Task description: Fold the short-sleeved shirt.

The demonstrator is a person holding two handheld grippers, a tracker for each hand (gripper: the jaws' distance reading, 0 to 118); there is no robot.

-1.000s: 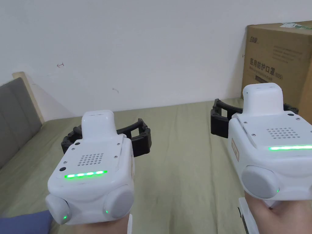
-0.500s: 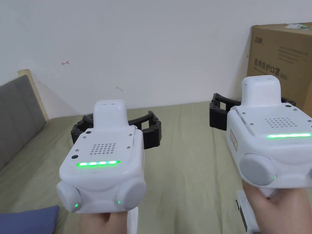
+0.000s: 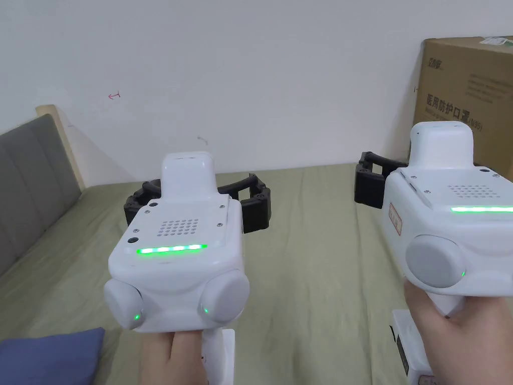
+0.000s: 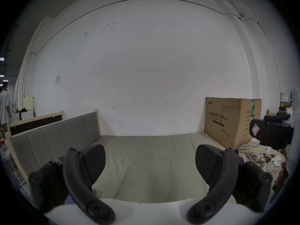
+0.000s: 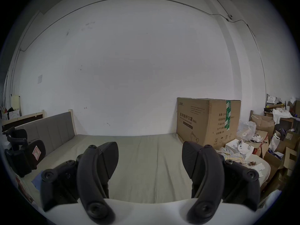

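A corner of a blue cloth lies on the olive bed sheet at the near left; I cannot tell whether it is the shirt. It shows again as a blue patch in the right gripper view. My left gripper is held above the sheet, jaws wide apart and empty. My right gripper hovers level with it on the right, also open and empty. Each gripper appears at the edge of the other's view: the right gripper, the left gripper.
A large cardboard box stands on the bed's far right corner. A grey padded headboard runs along the left. Crumpled checked cloth lies by the box. Boxes and clutter pile up right of the bed. A person stands far left.
The head camera has turned a little to the left. My left gripper has risen slightly and moved forward. Both grippers stay open and empty.
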